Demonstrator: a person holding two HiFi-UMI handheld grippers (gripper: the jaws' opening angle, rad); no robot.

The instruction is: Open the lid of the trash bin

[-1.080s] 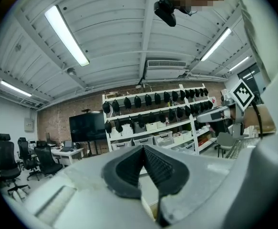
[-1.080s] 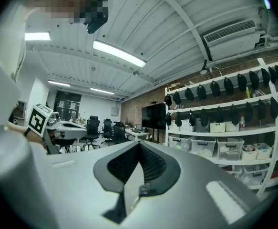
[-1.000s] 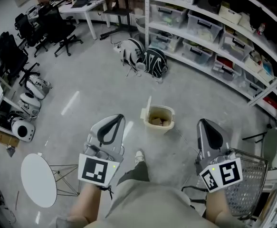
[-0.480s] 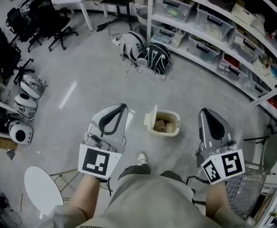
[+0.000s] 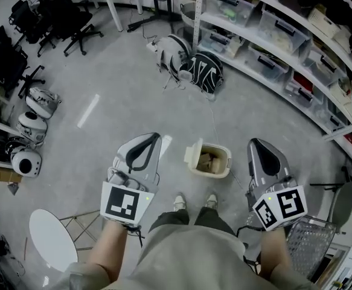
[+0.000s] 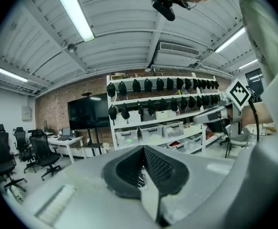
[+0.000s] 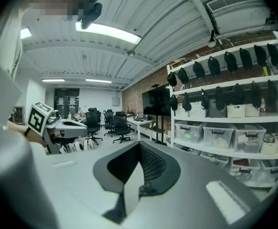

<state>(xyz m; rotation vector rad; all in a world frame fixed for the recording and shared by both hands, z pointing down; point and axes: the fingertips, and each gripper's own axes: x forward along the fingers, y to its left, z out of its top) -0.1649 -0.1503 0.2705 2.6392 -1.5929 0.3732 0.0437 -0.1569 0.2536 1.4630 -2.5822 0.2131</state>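
Observation:
The small cream trash bin point(image 5: 212, 162) stands on the grey floor just in front of the person's shoes, between the two grippers. Its lid point(image 5: 192, 152) stands up at the bin's left side, and brownish rubbish shows inside. My left gripper point(image 5: 147, 138) is held above the floor to the bin's left, shut and empty. My right gripper point(image 5: 258, 144) is held to the bin's right, also shut and empty. In both gripper views the jaws meet at the tip point(image 6: 142, 149) point(image 7: 139, 144) and point level across the room, so the bin is hidden there.
Shelves with plastic boxes point(image 5: 266, 29) run along the right. Dark bags point(image 5: 203, 71) lie on the floor beyond the bin. A white round table point(image 5: 49, 237) stands at lower left, a wire basket point(image 5: 308, 243) at lower right, and office chairs point(image 5: 55, 17) at upper left.
The person has stepped closer to the bin, which now lies right at the shoes. Both grippers stay shut and hold the same pose on either side.

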